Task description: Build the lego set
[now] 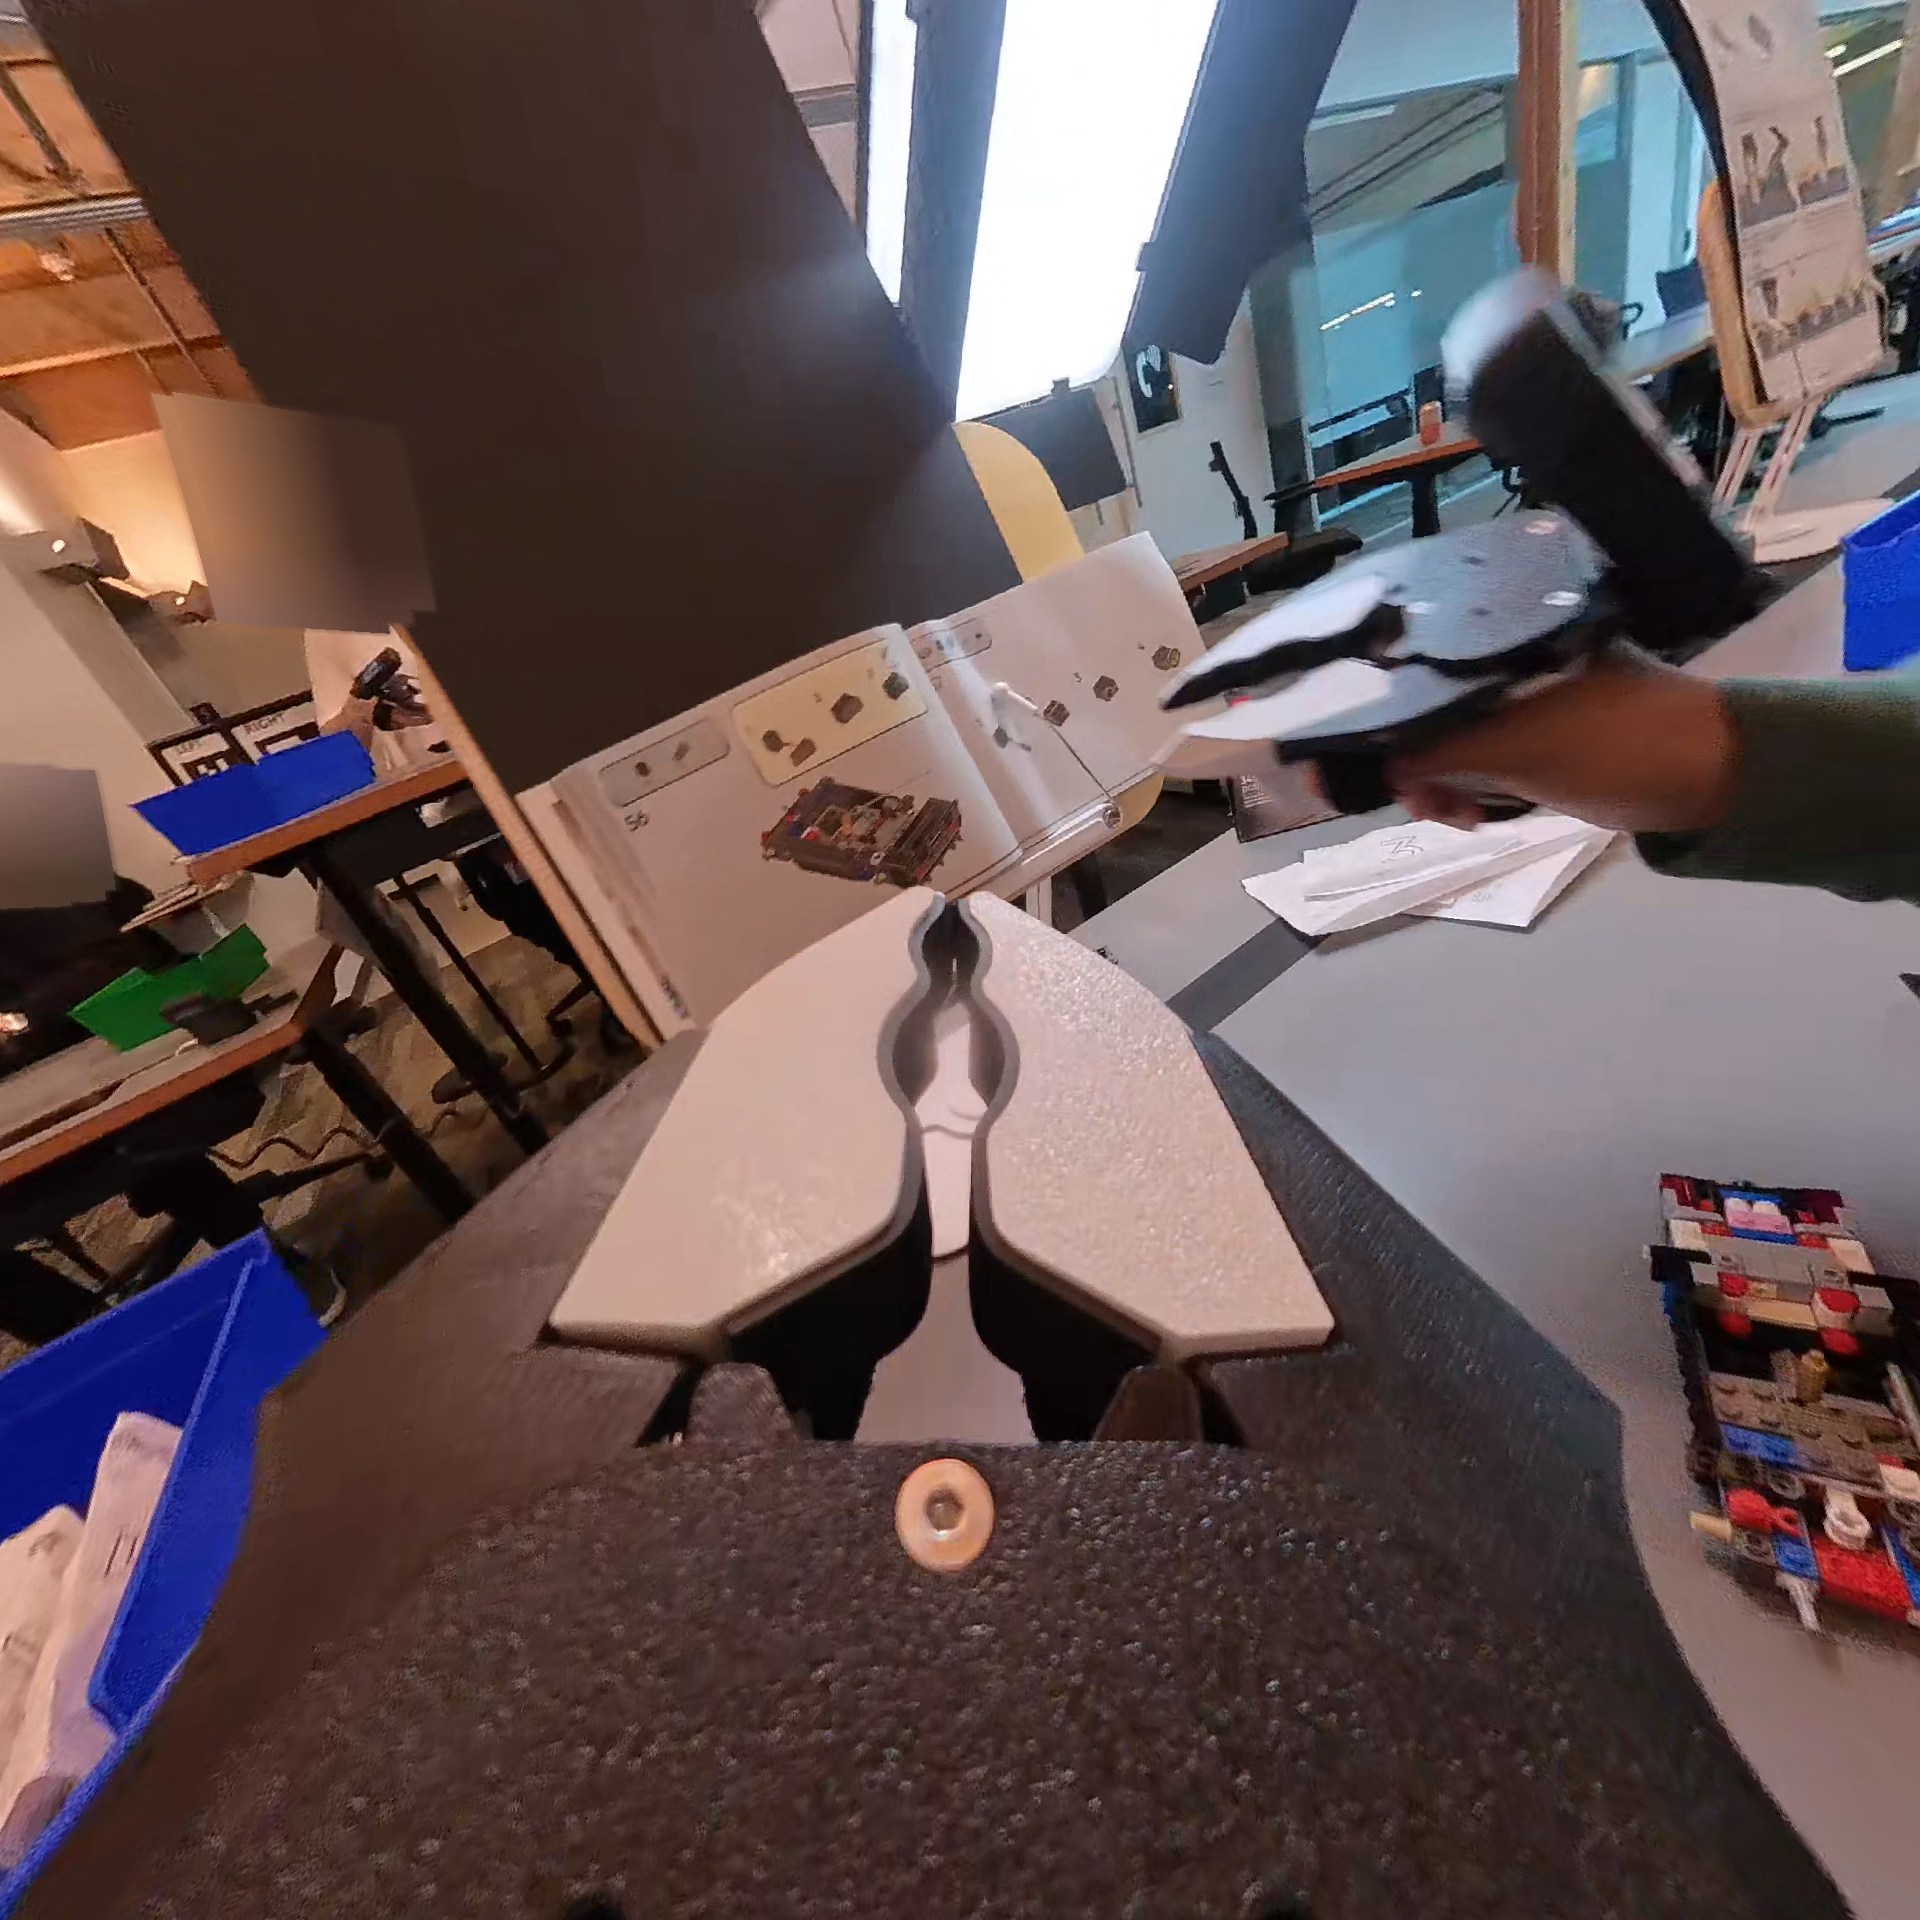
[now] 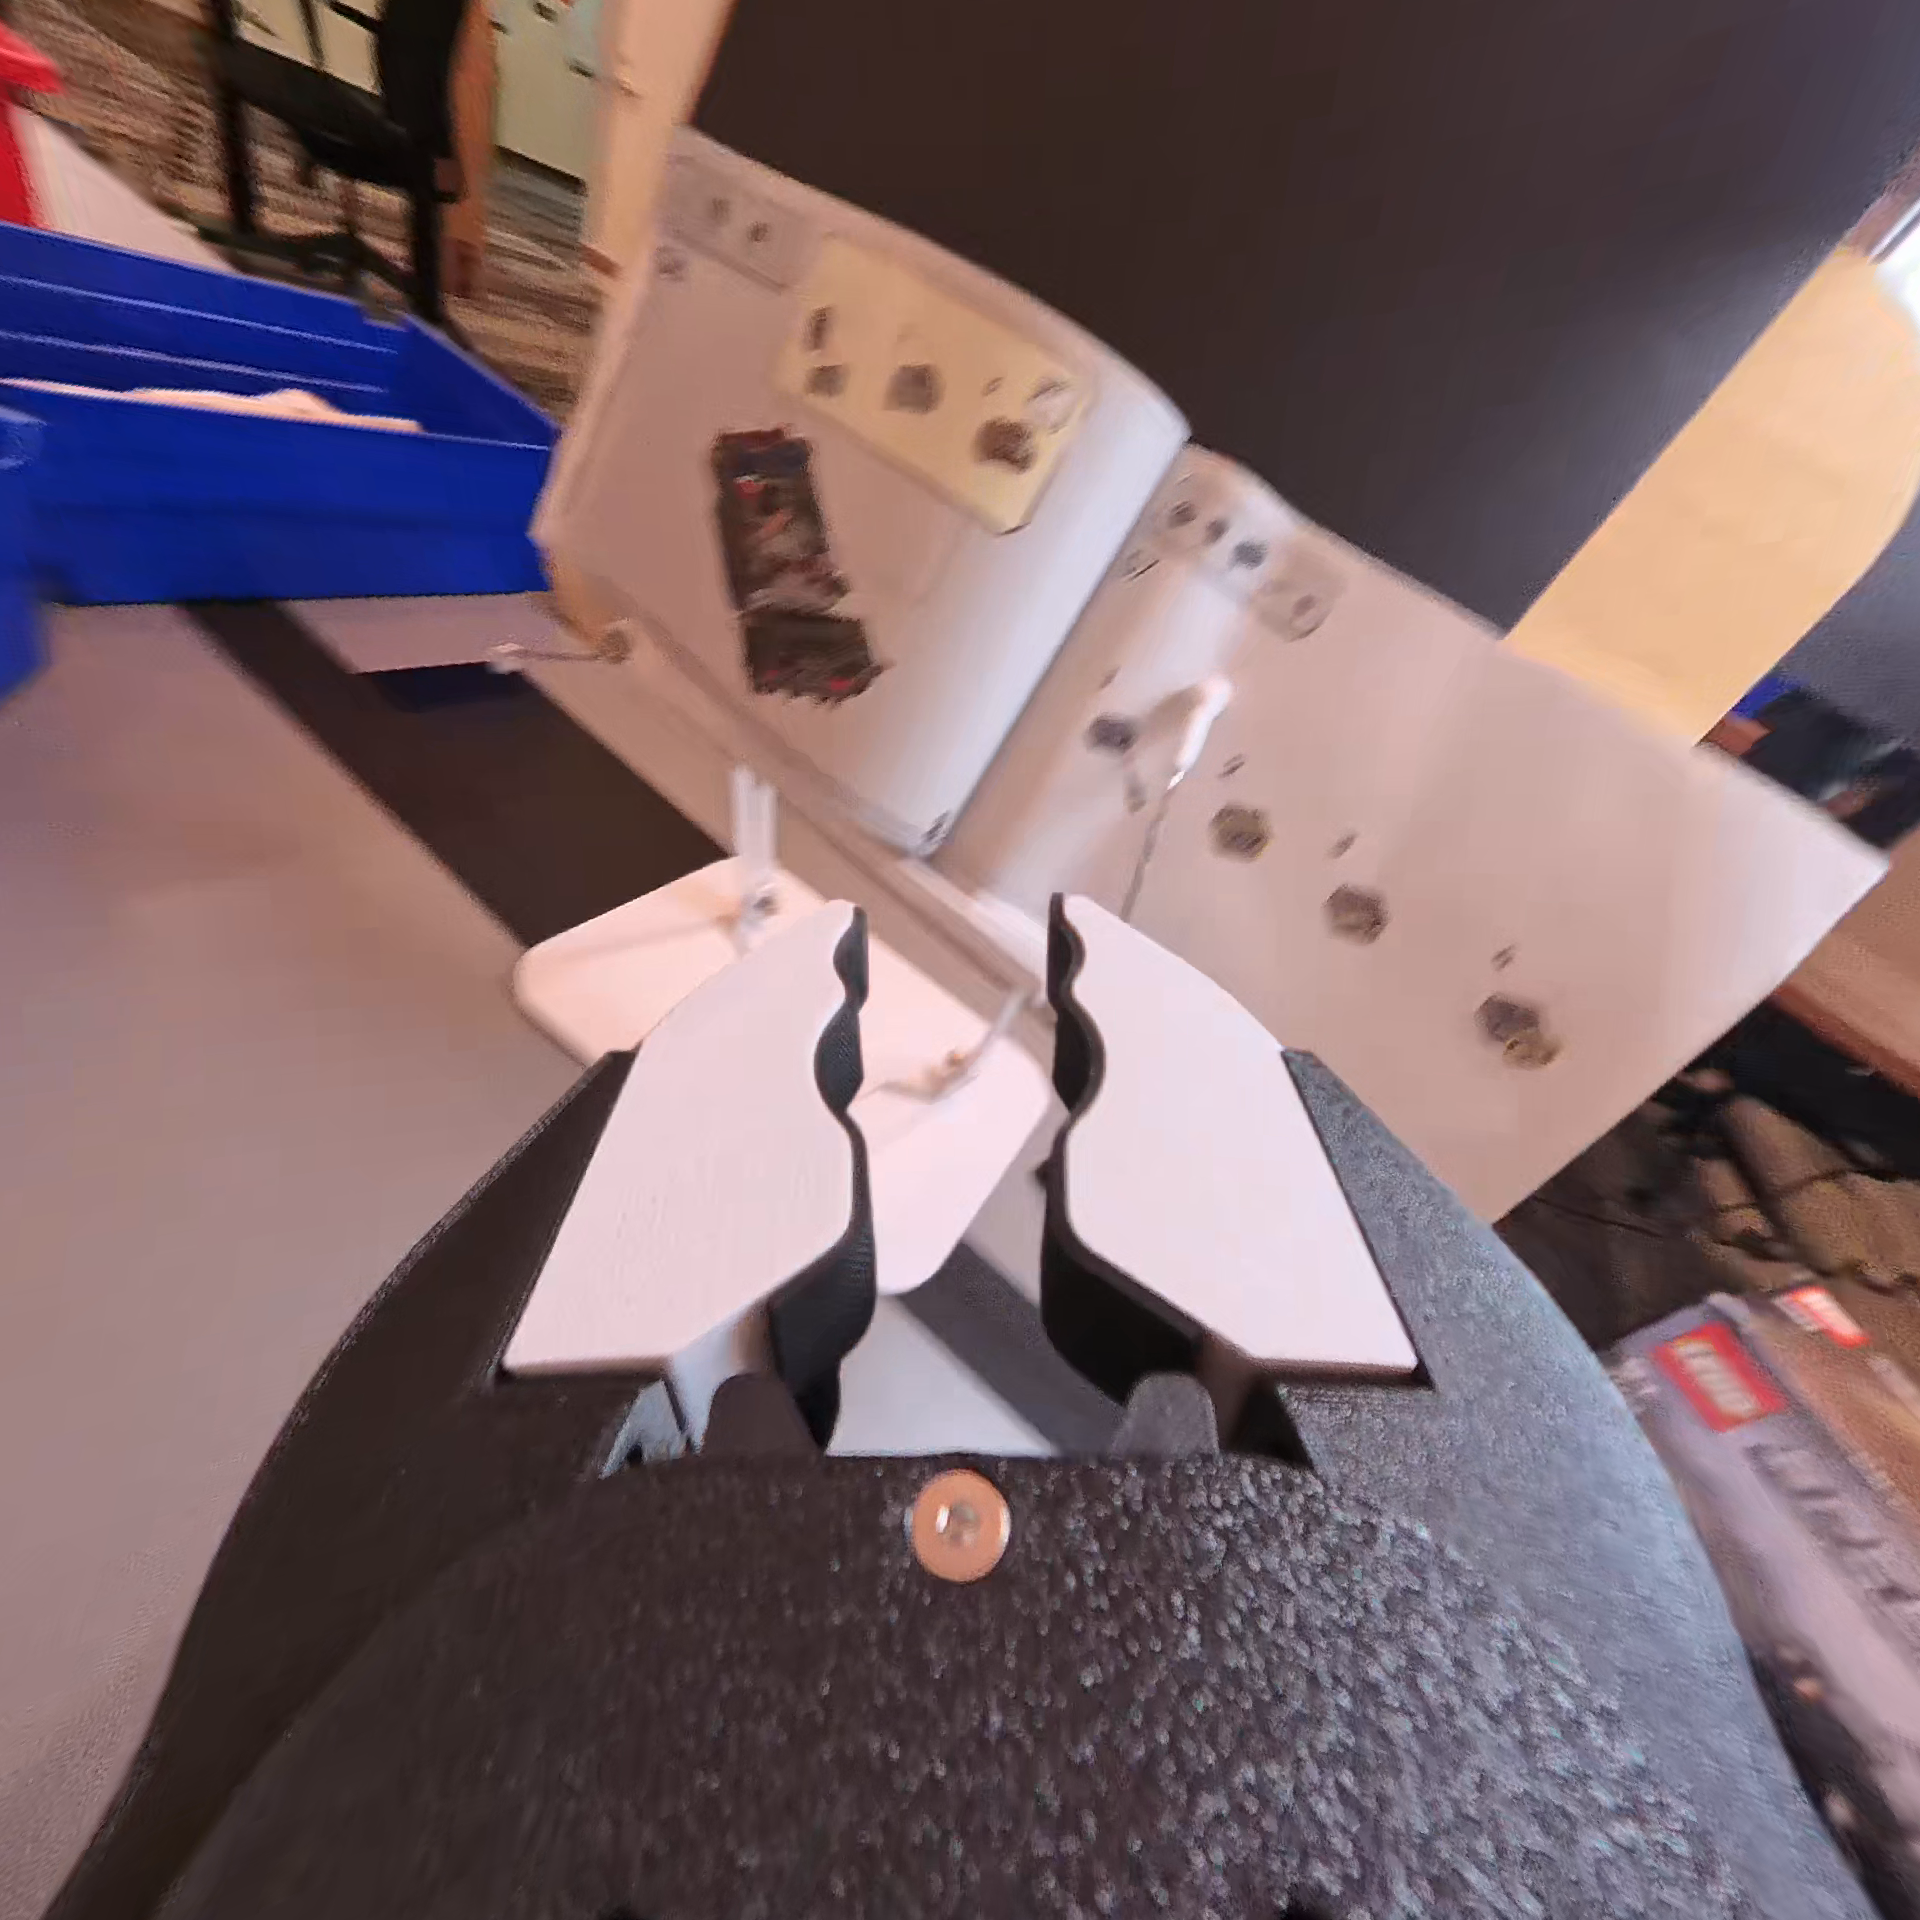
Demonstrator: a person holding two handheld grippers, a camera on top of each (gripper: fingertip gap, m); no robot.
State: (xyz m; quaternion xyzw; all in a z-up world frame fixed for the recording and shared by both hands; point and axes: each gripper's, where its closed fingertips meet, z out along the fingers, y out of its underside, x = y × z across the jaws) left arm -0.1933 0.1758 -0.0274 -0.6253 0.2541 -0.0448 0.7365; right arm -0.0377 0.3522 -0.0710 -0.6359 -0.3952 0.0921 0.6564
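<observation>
L gripper [image 1: 951, 920]: fingers pressed together at tips, nothing visible between them, held above the grey table [image 1: 1558, 1039]. Half-built lego model [image 1: 1797, 1403] lies on table to its right, well apart. Open instruction booklet [image 1: 862, 769] stands on a white stand [image 2: 623, 966] just ahead. R gripper [image 2: 956, 925]: fingers spread, empty, pointing at booklet; in the L view it's up in air, ahead-right. Blue bin [image 1: 156, 1403] w/ white bags at L gripper's left.
</observation>
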